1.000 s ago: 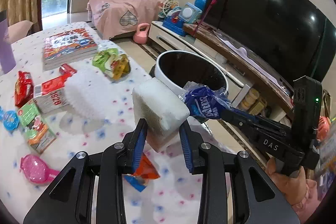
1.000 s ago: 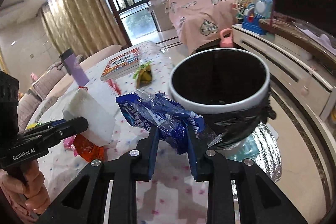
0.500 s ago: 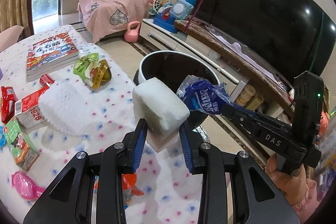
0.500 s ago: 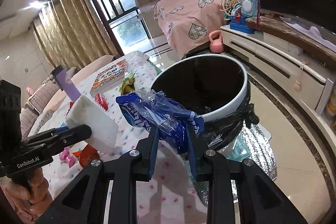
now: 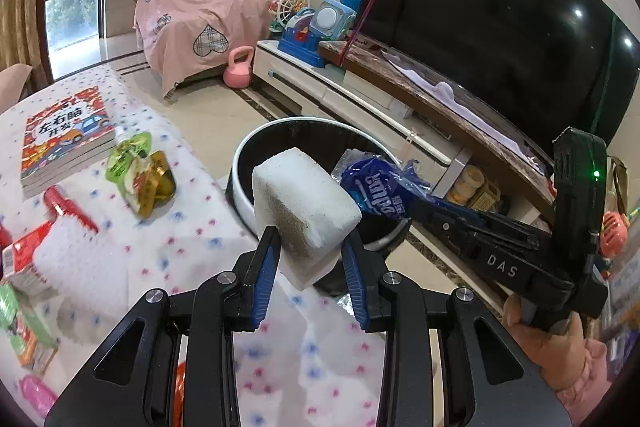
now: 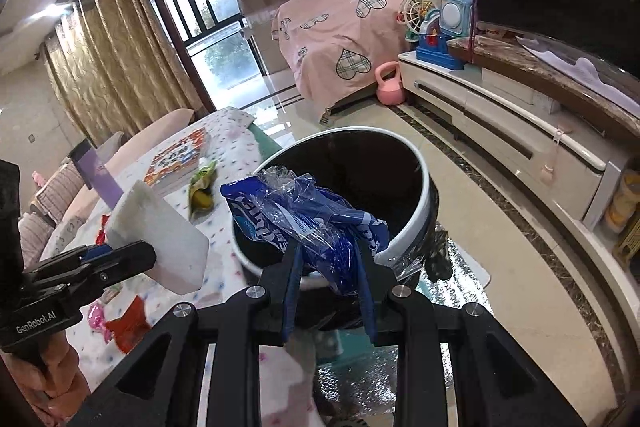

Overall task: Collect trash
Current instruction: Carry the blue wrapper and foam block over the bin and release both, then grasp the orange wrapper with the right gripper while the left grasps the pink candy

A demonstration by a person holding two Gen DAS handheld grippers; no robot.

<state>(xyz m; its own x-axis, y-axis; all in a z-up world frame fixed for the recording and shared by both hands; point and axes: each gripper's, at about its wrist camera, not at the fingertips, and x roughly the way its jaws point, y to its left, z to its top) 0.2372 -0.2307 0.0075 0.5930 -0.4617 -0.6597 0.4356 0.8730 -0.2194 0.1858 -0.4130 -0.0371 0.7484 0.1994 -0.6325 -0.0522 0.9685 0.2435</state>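
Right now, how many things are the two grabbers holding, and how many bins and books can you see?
White foam blocks: 1, held in the left gripper as the white foam block
Blue wrappers: 1, held in the right gripper as the blue wrapper
Trash bins: 1, the trash bin
Books: 1, the book on the table
Total: 4

My left gripper [image 5: 310, 261] sits low in the frame's centre, its blue-padded fingers [image 5: 266, 273] closed on a white foam block [image 5: 304, 211]. My right gripper [image 6: 328, 271] is clamped on a blue plastic wrapper [image 6: 304, 219]. In the left view, my right hand [image 5: 548, 343] grips its handle at lower right.
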